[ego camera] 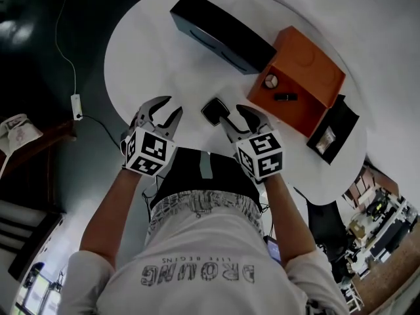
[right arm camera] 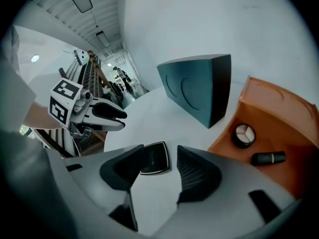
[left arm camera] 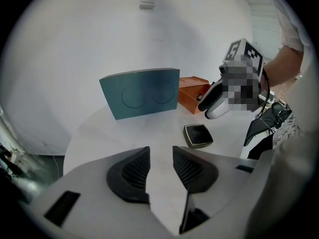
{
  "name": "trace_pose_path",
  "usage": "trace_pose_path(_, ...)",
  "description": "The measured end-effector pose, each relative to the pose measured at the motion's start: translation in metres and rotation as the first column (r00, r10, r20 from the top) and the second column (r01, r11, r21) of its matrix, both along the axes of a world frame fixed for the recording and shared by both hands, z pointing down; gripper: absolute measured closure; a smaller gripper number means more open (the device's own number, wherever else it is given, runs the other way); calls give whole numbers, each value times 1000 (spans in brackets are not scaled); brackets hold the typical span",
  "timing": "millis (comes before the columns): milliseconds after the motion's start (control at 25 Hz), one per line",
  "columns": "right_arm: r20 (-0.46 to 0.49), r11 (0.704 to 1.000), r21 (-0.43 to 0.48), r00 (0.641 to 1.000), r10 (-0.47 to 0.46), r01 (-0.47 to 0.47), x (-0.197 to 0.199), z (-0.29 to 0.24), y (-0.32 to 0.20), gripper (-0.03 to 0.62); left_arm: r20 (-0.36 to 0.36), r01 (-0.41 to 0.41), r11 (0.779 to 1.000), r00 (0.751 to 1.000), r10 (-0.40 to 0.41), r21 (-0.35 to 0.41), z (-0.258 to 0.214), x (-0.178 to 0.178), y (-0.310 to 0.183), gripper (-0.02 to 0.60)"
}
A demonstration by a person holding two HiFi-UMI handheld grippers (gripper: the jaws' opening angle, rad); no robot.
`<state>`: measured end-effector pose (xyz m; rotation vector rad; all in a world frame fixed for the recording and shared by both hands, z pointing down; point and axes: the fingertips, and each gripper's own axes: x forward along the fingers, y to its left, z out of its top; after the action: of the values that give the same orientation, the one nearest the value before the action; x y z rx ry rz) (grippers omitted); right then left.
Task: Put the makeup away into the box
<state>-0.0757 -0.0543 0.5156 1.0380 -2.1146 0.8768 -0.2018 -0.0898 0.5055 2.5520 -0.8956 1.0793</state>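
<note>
Head view: a round pot [ego camera: 271, 81] and lipstick [ego camera: 285, 97] already lie in the orange box [ego camera: 308, 64] at two o'clock. The black compact [ego camera: 214, 111] waits outside on the table [ego camera: 164, 51], just before the right gripper [ego camera: 235, 118], jaws spread and untouching. The left gripper [ego camera: 167, 110], at nine o'clock, gapes empty.

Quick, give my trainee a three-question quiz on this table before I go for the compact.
1. True or false: the black square compact already lies inside the orange box.
2. How many items lie in the orange box? A one, B two, C four.
3. Fill in: the gripper nearest the square compact is the ___ one.
Key: 1 false, it lies on the table. 2 B, a round compact and a black tube. 3 right: the right gripper, jaws open.
</note>
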Motion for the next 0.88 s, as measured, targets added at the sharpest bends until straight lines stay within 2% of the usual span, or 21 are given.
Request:
trace_pose_path(440,-84,993,-35,990,-112,109,-29,25,-3,315,-13,38,999,999,-39,-34,13,-23,-2,422)
trace_pose_path(880,-247,977,-59,945,-215,206,-40,44,-1,252,-22,64,996,998,-65,-60,24,-38,-2,423)
